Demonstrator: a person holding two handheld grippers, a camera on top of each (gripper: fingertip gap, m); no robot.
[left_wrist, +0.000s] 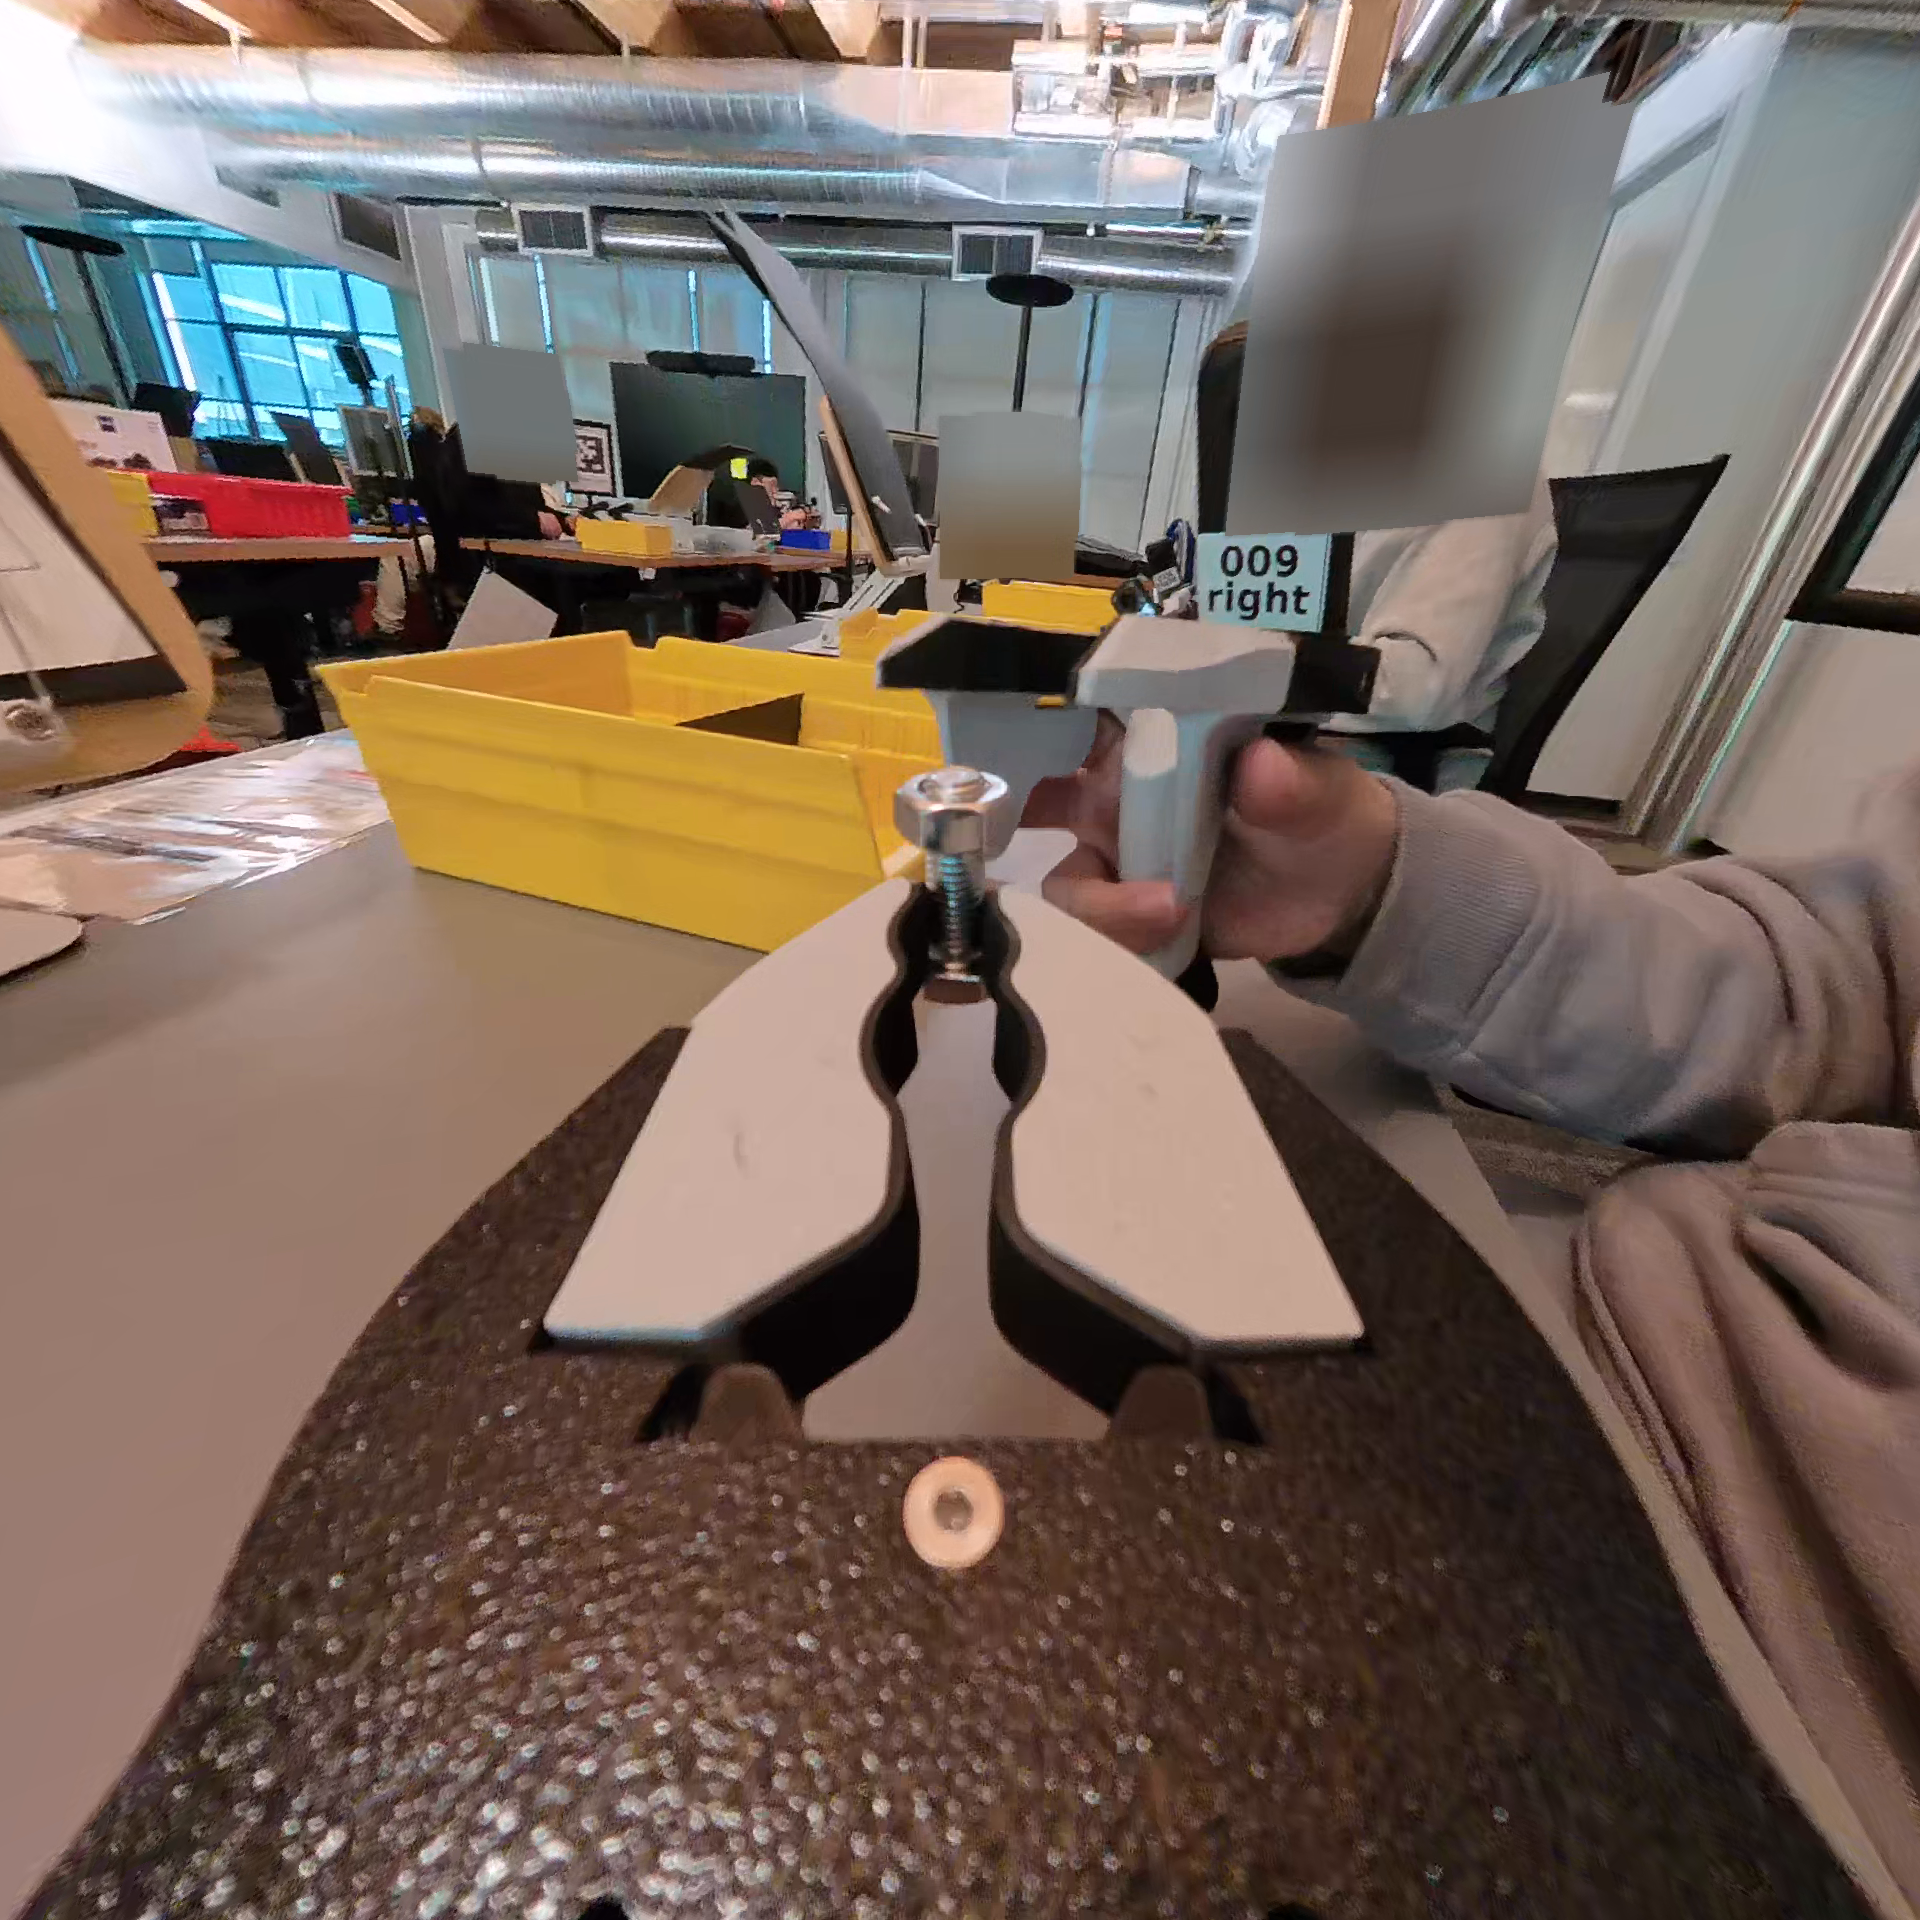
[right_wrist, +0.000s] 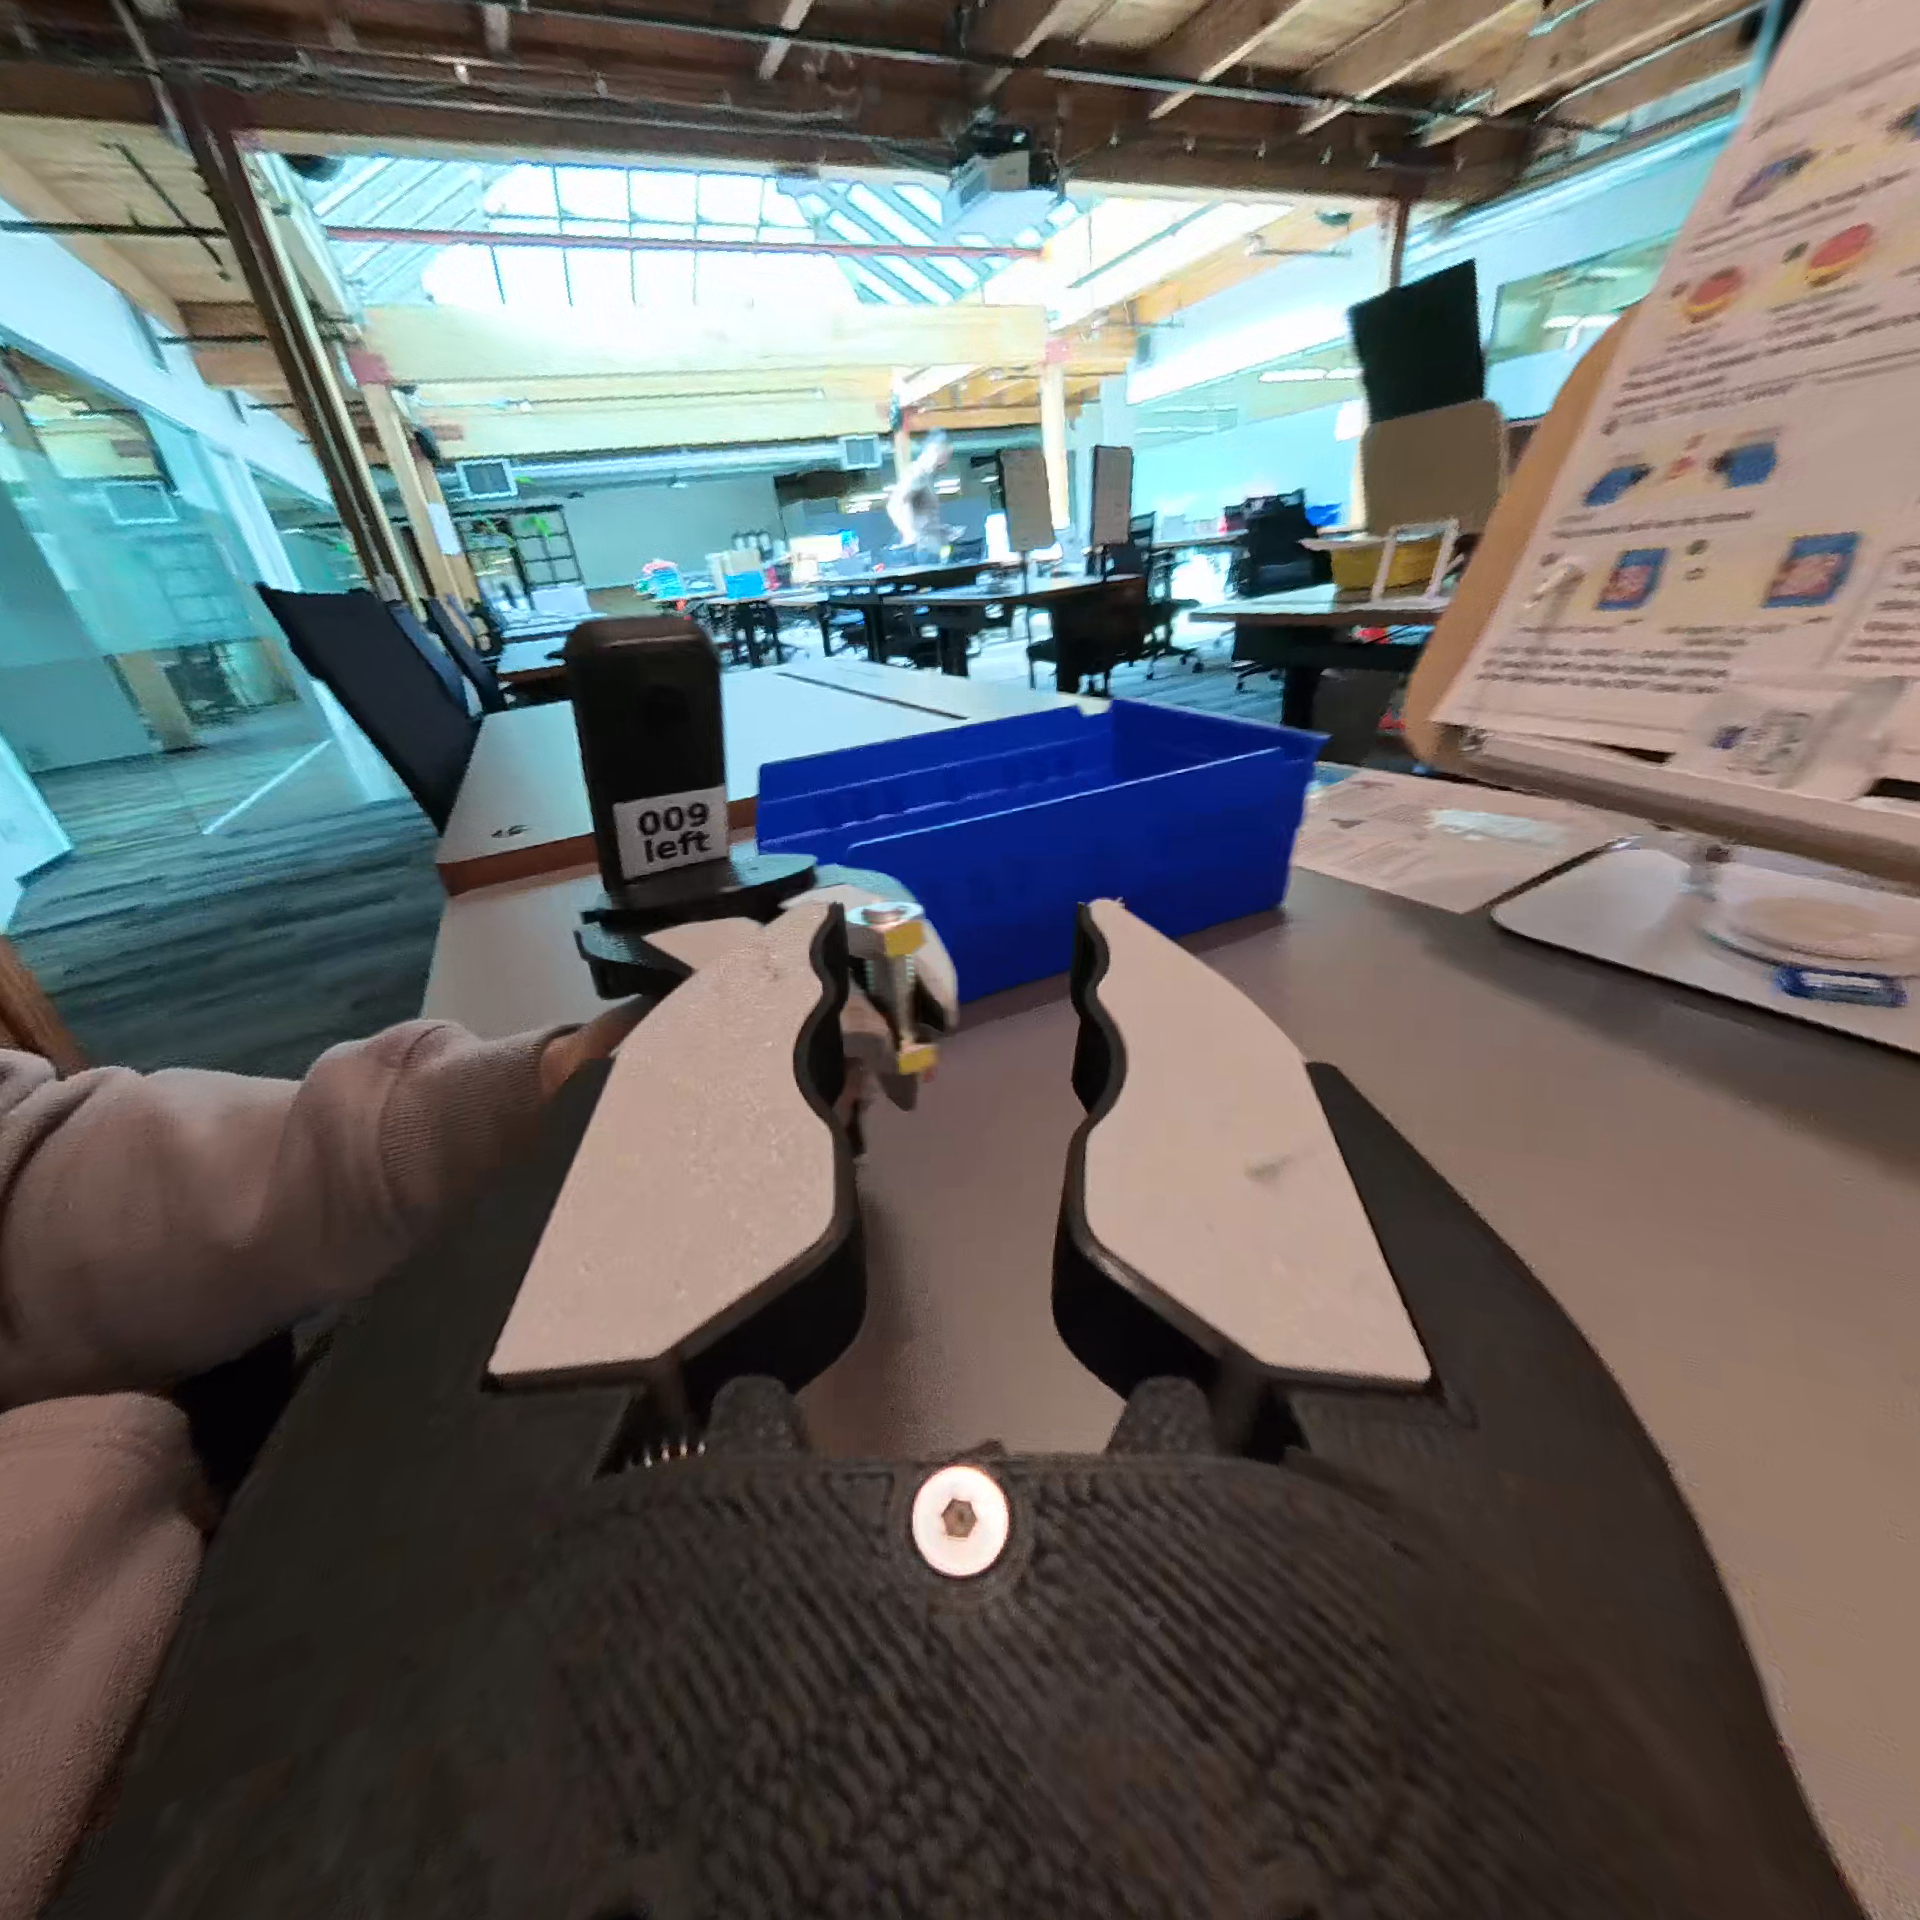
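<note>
Left claw (left_wrist: 954, 940): its 2 fingers (left_wrist: 790, 1101) are clamped on the threaded shank of a silver bolt (left_wrist: 952, 894), pads pressing from both sides. The bolt stands upright, long axis vertical; a hex nut (left_wrist: 951, 814) sits at its upper end above the fingertips, and its head lies low between the pads. The metal is bright and zinc-coloured (yellow glints show in the right wrist view).

Right claw (right_wrist: 956, 966): fingers spread apart, gripping nothing; the bolt (right_wrist: 896, 987) stands just beside its left finger (right_wrist: 727, 1122).

Beyond, on the grey surface (left_wrist: 312, 1091), a yellow bin (left_wrist: 623, 810) lies behind the left claw and a blue bin (right_wrist: 1039, 831) behind the right.
</note>
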